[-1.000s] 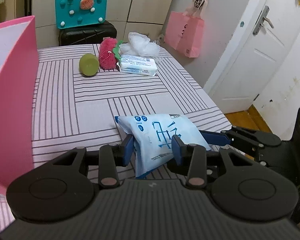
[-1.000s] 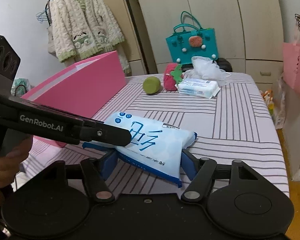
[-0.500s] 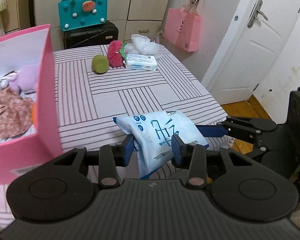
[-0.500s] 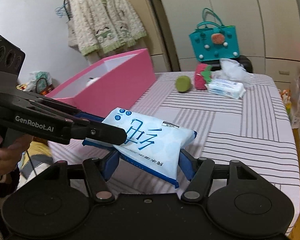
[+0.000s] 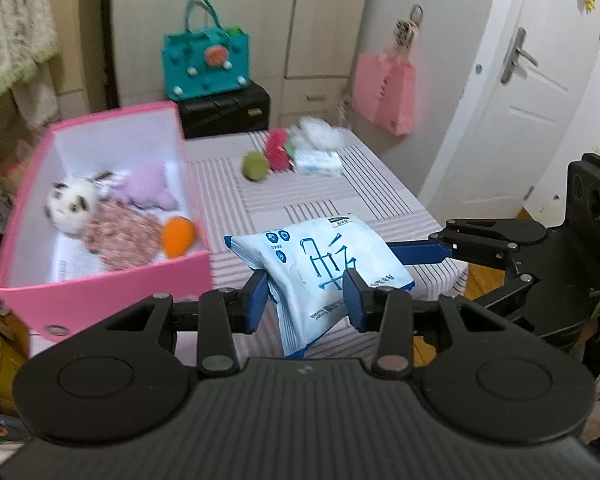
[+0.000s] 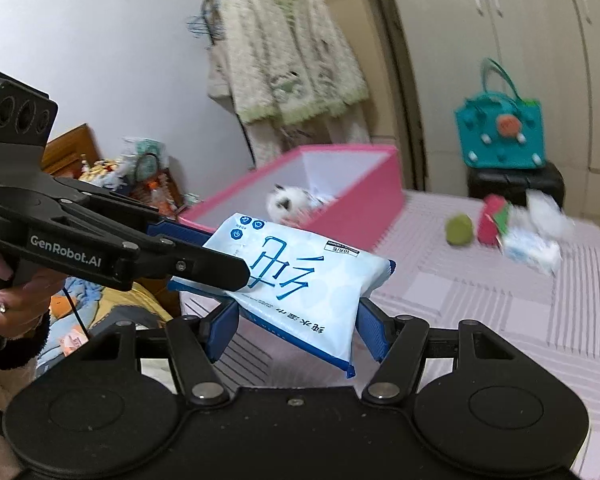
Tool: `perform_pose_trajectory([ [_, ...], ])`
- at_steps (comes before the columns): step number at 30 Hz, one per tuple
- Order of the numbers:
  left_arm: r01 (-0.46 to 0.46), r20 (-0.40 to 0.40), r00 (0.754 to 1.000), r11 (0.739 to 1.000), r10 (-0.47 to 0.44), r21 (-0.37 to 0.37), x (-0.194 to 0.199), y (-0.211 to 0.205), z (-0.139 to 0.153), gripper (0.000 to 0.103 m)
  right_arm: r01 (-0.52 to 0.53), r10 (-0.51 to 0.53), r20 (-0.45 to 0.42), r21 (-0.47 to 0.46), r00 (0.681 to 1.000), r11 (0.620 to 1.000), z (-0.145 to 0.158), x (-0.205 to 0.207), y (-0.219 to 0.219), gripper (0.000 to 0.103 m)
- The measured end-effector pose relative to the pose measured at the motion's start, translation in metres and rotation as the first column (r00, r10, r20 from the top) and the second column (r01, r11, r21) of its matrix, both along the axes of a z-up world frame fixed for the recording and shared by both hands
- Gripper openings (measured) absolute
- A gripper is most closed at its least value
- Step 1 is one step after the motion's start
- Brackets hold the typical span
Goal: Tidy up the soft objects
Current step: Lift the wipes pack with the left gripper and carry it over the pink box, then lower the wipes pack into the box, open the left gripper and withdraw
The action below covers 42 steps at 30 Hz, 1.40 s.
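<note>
Both grippers hold one white-and-blue tissue pack [image 5: 320, 264] in the air above the striped table's near edge. My left gripper [image 5: 306, 294] is shut on one end of it; my right gripper [image 6: 296, 330] is shut on the other end, and the pack [image 6: 304, 280] shows tilted there. The pink box [image 5: 100, 284] stands left of the pack, open at the top, holding a white plush [image 5: 70, 204], a purple toy, a patterned cloth and an orange toy. The box [image 6: 352, 208] lies beyond the pack in the right wrist view.
On the far side of the table [image 5: 340, 200] lie a green ball [image 5: 255, 166], a red plush [image 5: 278, 148], another tissue pack [image 5: 318, 162] and a white bag. A teal bag [image 5: 206, 64] sits on a black case behind. A door stands to the right.
Both grippers have lifted the tissue pack up off the table and drawn back. The view now looks down into the pink box, whose contents have come into sight.
</note>
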<state>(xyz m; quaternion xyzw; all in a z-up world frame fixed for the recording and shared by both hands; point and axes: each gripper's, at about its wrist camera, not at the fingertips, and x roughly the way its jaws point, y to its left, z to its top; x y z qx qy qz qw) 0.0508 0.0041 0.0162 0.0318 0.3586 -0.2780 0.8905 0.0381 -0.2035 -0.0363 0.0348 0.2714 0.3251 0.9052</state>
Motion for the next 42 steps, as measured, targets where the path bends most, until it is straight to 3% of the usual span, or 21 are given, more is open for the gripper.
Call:
perform_pose_trajectory([
  [9,-0.100,0.074,0.992,0.995,0.101,-0.013,0.009,0.042,0.029,0.039,-0.092,0.095,0.083,-0.038,0.992,0.995,0.033,0.031,0.044,0.069],
  [18,-0.187,0.089,0.978,0.982,0.188,-0.015,0.059,0.077,0.036,0.039,-0.135,0.141,0.093,-0.068,0.986,0.989,0.049,0.087,0.088,0.069],
  [29,-0.287,-0.091,0.954,0.958,0.286,-0.008,0.136,0.115,0.005,0.039,-0.195,0.187,-0.103,-0.064,0.977,0.979,0.027,0.162,0.129,0.068],
  [42,-0.296,-0.227,0.923,0.950,0.310,0.097,0.186,0.122,-0.047,0.040,-0.206,0.179,-0.193,-0.135,0.965,0.969,-0.008,0.195,0.152,0.061],
])
